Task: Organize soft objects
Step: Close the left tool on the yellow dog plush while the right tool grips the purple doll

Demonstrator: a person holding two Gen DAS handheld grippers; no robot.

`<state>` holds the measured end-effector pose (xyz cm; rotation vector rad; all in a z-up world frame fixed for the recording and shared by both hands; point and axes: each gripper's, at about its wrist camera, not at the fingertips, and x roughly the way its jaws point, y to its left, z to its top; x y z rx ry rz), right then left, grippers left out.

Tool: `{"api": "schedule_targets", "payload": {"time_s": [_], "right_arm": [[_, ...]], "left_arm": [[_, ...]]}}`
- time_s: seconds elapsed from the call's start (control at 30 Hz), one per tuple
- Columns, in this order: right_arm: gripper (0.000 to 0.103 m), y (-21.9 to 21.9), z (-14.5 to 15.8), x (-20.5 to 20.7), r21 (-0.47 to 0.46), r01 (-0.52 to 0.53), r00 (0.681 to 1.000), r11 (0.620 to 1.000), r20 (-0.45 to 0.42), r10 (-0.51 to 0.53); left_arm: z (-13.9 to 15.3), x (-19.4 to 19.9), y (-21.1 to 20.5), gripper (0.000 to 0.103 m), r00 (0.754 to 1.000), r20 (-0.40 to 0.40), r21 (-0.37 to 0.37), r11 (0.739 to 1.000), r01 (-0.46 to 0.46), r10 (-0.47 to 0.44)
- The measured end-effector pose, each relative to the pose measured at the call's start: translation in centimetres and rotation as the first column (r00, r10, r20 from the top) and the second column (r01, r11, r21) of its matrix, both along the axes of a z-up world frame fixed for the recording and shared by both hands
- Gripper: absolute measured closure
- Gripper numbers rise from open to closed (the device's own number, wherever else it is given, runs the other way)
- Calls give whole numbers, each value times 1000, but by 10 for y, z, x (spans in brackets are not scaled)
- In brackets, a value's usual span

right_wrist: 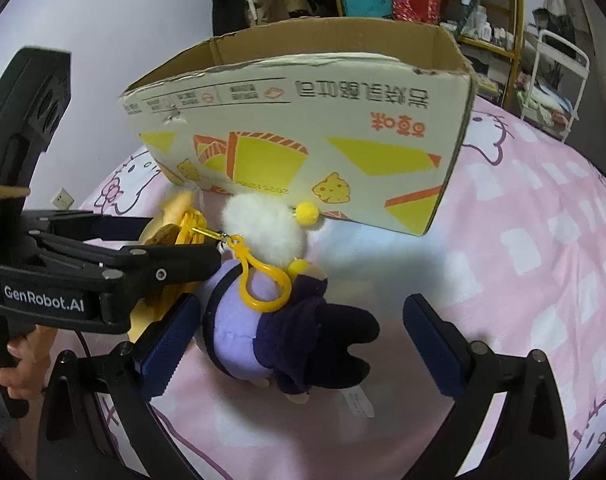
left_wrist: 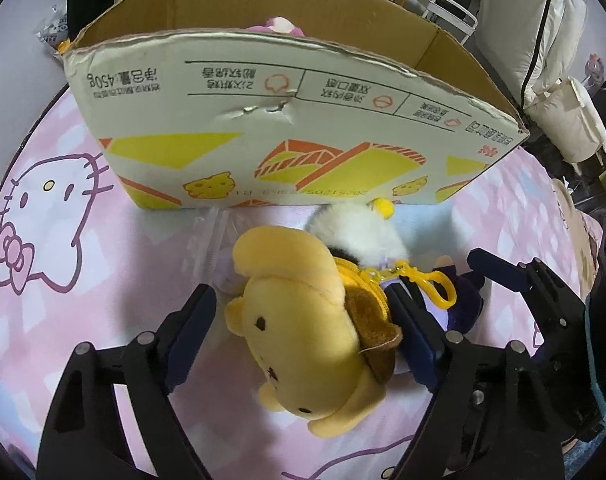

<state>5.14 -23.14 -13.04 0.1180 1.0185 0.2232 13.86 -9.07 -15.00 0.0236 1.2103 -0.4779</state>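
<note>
The yellow dog plush [left_wrist: 303, 344] is bracketed by the left gripper [left_wrist: 307, 316], jaws narrowed around its soft, squashy head; the right gripper [right_wrist: 299, 340] is held wide

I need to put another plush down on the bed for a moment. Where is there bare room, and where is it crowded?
Free: the pink bedspread right of the cardboard box, and the patch left of the yellow plush. Crowded: just before the box, where yellow plush, white pompom and purple plush bunch with both grippers.
</note>
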Motion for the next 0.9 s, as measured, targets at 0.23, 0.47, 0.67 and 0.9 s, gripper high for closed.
{"api": "schedule_targets", "payload": {"time_s": [0.23, 0.47, 0.67, 0.9], "right_arm": [[0, 13, -7, 0, 1, -45, 999, 999, -31, 45], [15, 17, -5, 3, 26, -61, 998, 998, -33, 61], [23, 18, -2, -2, 11, -86, 996, 996, -29, 86], [26, 18, 5, -6, 1, -81, 997, 997, -18, 81]], "left_arm": [[9, -6, 0, 43, 1000, -4, 0, 1000, 1, -1], [14, -14, -2, 50, 999, 24, 42, 999, 21, -22], [19, -23, -1, 51, 998, 60, 80, 997, 12, -17], [30, -28, 13, 53, 991, 126, 82, 995, -57, 46]]}}
